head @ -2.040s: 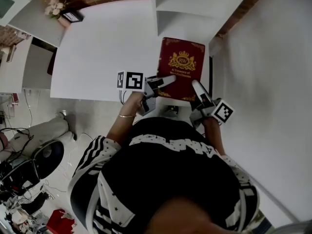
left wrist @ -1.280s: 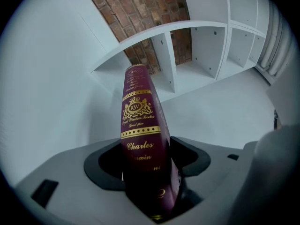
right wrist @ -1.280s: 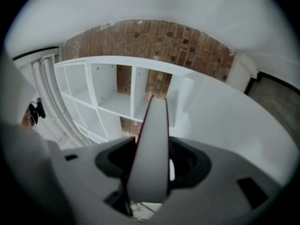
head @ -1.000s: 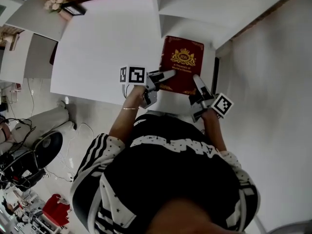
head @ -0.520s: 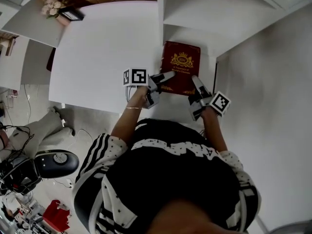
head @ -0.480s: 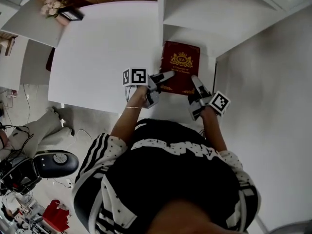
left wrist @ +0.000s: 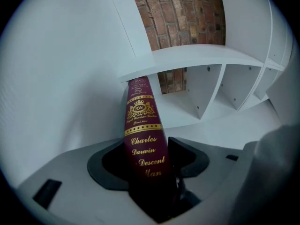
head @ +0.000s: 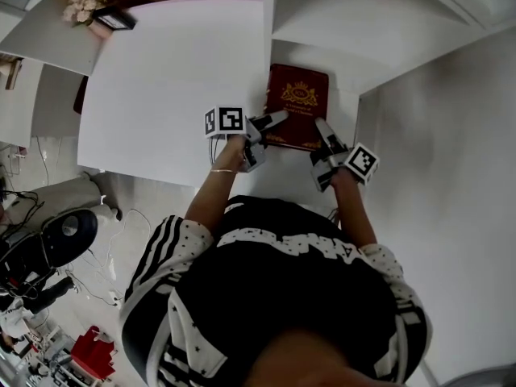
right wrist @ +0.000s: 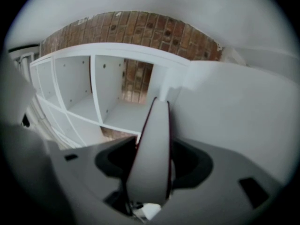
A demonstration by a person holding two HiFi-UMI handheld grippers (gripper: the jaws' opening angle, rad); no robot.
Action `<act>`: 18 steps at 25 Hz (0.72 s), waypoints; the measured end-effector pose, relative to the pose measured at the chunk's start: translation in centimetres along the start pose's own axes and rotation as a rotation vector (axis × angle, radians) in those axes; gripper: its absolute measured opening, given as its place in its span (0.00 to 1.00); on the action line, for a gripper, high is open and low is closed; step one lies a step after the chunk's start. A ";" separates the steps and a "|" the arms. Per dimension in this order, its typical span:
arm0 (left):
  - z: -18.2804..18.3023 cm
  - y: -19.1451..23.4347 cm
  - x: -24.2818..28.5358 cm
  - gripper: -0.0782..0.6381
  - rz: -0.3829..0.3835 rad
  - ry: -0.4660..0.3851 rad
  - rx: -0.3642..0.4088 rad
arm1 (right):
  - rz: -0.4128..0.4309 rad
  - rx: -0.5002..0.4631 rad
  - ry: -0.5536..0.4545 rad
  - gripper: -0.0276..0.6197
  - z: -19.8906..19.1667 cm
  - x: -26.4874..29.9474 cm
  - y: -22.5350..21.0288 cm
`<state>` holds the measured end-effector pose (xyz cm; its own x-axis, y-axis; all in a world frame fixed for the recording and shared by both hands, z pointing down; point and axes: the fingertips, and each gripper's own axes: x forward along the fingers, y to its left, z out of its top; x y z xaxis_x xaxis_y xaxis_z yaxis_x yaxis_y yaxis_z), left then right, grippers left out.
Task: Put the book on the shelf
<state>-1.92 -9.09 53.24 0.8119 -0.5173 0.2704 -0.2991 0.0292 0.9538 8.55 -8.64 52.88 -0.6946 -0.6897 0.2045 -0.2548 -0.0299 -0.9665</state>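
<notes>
A maroon book with a gold crest lies cover up between both grippers, its far edge at the mouth of a white shelf compartment. My left gripper is shut on the spine's near corner, its jaws still drawing in slightly. In the left gripper view the gold-lettered spine fills the gap between the jaws of my left gripper. My right gripper is shut on the near corner of the page side. The right gripper view shows the pale page edge clamped in my right gripper.
The white shelf unit has several open cubbies against a brick wall. A white tabletop spreads to the left, with flowers and a small frame at its far corner. A white wall stands on the right.
Both grippers have carried the book forward, away from my body. Its far edge has gone from in front of the shelf to the compartment's opening.
</notes>
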 end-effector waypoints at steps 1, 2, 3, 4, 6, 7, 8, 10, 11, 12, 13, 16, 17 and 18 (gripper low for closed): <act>0.0 0.0 0.0 0.51 0.002 0.000 0.001 | -0.006 -0.020 0.000 0.42 0.0 0.0 0.0; 0.0 0.0 0.0 0.50 0.004 0.001 0.005 | -0.015 -0.046 -0.002 0.42 0.1 -0.1 -0.1; 0.0 0.1 0.1 0.50 0.008 0.002 0.010 | -0.026 -0.073 -0.005 0.42 0.2 -0.2 -0.1; 0.0 0.2 0.1 0.50 0.012 0.005 0.016 | -0.039 -0.097 -0.009 0.42 0.3 -0.3 -0.2; 0.0 0.2 0.1 0.49 0.019 0.014 0.020 | -0.065 -0.136 -0.011 0.42 0.5 -0.9 -0.2; 0.0 0.1 0.1 0.49 0.019 0.016 0.017 | -0.079 -0.149 -0.011 0.42 0.5 -1.3 -0.1; 0.1 -0.1 0.0 0.49 0.017 0.016 0.013 | -0.095 -0.157 -0.010 0.42 0.4 -1.8 0.0; 0.1 -0.3 -0.1 0.49 0.015 0.014 0.005 | -0.118 -0.158 -0.008 0.42 -0.2 -2.9 0.4; 0.1 -0.3 -0.2 0.49 0.016 0.015 0.000 | -0.127 -0.148 -0.008 0.42 -0.7 -3.5 0.6; 0.0 -0.3 -0.2 0.49 0.018 0.017 -0.005 | -0.135 -0.139 -0.008 0.42 -1.2 -4.1 0.7; 0.0 -0.2 -0.2 0.49 0.021 0.020 -0.009 | -0.131 -0.147 -0.005 0.42 -1.7 -4.6 1.0; -0.2 0.2 -0.1 0.49 0.029 0.025 -0.014 | 0.006 -0.293 0.026 0.40 -2.7 -4.7 3.3; -0.3 0.4 -0.1 0.49 0.032 0.025 -0.015 | 0.031 -0.311 0.031 0.40 -3.2 -4.7 3.5; -0.3 0.5 -0.1 0.48 0.034 0.025 -0.016 | 0.039 -0.313 0.033 0.39 -3.6 -4.9 3.5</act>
<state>-1.98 -8.77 53.71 0.8141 -0.4939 0.3054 -0.3186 0.0597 0.9460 8.64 -2.77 49.10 -0.7279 -0.6621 0.1783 -0.4191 0.2238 -0.8799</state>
